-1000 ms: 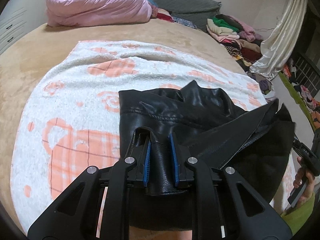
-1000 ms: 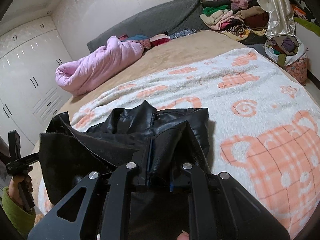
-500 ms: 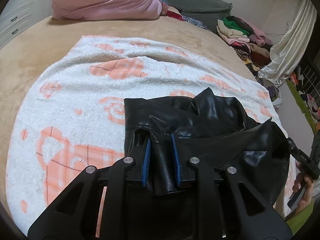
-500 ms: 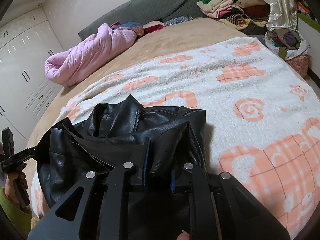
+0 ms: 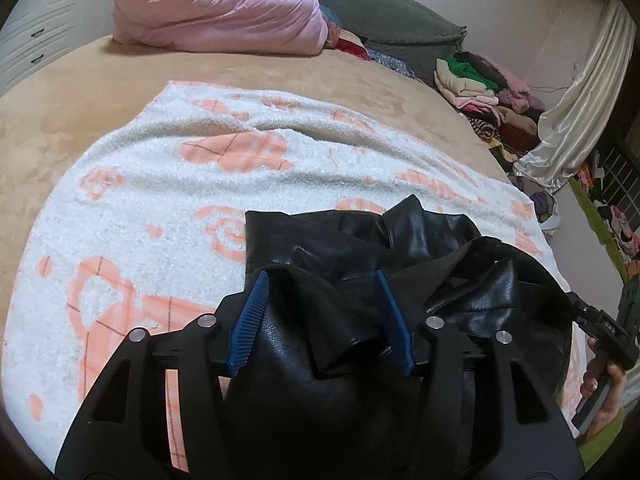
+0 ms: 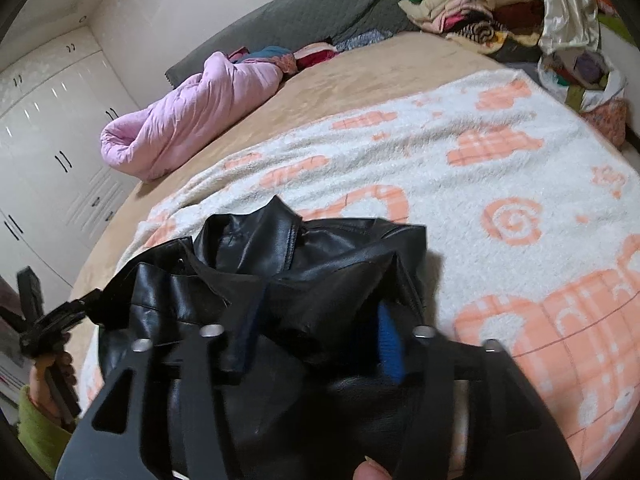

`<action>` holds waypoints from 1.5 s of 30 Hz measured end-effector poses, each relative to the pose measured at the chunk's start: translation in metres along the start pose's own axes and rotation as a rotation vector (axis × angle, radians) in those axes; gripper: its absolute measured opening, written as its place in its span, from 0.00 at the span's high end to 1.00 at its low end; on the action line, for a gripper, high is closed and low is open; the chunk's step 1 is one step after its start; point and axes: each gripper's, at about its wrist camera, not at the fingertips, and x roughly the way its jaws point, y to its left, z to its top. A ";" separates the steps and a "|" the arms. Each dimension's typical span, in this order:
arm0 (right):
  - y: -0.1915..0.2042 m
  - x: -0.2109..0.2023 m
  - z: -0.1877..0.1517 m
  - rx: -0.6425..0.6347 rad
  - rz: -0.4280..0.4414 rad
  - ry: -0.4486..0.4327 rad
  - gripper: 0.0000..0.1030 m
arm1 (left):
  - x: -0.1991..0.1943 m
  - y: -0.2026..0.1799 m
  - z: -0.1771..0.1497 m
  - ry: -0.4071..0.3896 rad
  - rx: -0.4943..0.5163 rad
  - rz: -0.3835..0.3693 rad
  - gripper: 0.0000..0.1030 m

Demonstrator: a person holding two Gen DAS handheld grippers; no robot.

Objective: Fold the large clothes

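The blanket [image 5: 152,184] covers the bed; the black jacket [image 5: 360,248] lies bunched on its near edge, one fold seemingly laid, tidying left; left gripper [image 5: 320,320] and right gripper [image 6: 316,332] have just opened, leather loose between the jaws.

Each fisheye rides on its own gripper, close above the near bed edge, tilted downward and looking toward the far headboard. Both views share the black jacket [image 5: 360,240] [image 6: 304,256], patterned blanket [image 5: 160,208] [image 6: 500,168] and pink quilt [image 5: 216,4] [image 6: 188,120].
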 end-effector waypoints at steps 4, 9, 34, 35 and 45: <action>0.004 -0.014 0.002 -0.029 -0.023 -0.056 0.25 | -0.015 0.001 0.001 -0.055 0.004 -0.007 0.42; 0.008 -0.021 0.004 -0.099 -0.090 -0.095 0.23 | -0.028 0.008 0.004 -0.126 0.021 0.050 0.36; 0.000 0.021 0.007 -0.196 -0.227 -0.033 0.86 | 0.029 -0.012 0.004 -0.030 0.237 0.116 0.93; -0.003 0.014 0.012 -0.160 -0.199 -0.057 0.86 | 0.020 -0.012 0.009 -0.059 0.223 0.099 0.94; -0.019 0.002 0.039 0.000 -0.110 -0.178 0.86 | 0.030 -0.019 0.046 -0.109 0.178 0.086 0.95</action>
